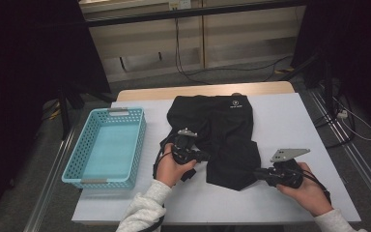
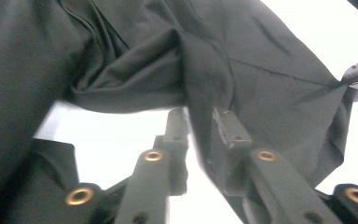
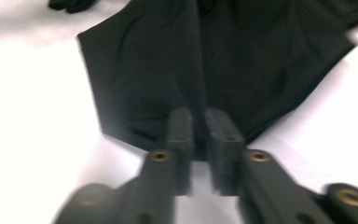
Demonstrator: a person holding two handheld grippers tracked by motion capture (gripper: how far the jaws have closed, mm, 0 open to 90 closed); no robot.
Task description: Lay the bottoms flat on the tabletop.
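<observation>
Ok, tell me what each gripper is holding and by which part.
Both hold the black shorts: the left gripper pinches a fold at the near leg's left edge, the right gripper its hem corner.

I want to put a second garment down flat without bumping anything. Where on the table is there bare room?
The white table top is bare right of the black garment, out to the right edge. A bare strip runs along the near edge, between the forearms. The turquoise basket takes the left side. The middle is crowded: left tool and right tool both grip the garment.
</observation>
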